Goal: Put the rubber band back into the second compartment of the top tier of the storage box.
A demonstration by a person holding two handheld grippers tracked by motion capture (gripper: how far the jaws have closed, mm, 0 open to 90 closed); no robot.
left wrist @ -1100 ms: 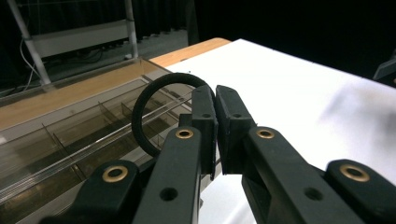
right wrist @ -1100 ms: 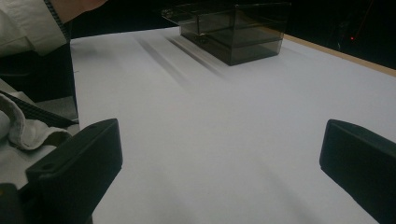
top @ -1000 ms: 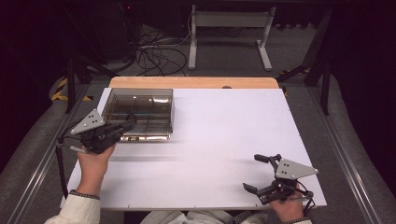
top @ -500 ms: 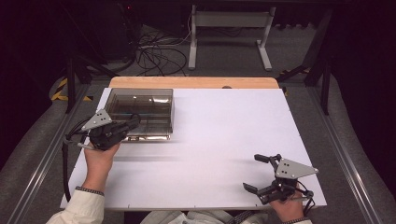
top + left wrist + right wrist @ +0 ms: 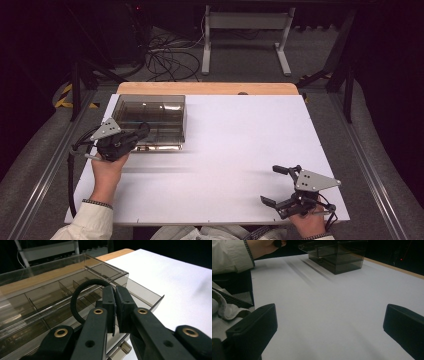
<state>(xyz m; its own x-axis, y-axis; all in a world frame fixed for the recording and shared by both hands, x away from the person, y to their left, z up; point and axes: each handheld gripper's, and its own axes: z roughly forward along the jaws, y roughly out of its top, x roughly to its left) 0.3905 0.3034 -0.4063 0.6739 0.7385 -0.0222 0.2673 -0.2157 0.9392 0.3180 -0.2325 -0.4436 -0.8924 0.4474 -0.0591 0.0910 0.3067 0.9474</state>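
Note:
A smoky clear plastic organiser box (image 5: 150,120) with several compartments sits at the table's back left; it also appears as the box (image 5: 50,295) and the box (image 5: 337,257). My left gripper (image 5: 142,131) hangs over its front left part, shut on a black rubber ring (image 5: 80,297) that loops up to the left of the jaws. The left gripper (image 5: 115,302) holds the ring above the box's inner dividers. My right gripper (image 5: 280,186) rests near the table's front right corner, wide open with nothing between its fingers (image 5: 257,327).
The white tabletop (image 5: 240,145) spreads wide between the two grippers. A wooden strip (image 5: 210,88) runs along the far edge. A small latch (image 5: 122,350) sticks out from the box's front. A white sleeve (image 5: 229,255) shows in the right gripper view.
The left gripper has moved forward and right, from beside the box's left edge to over its front left part, carrying the ring. The right gripper has stayed put.

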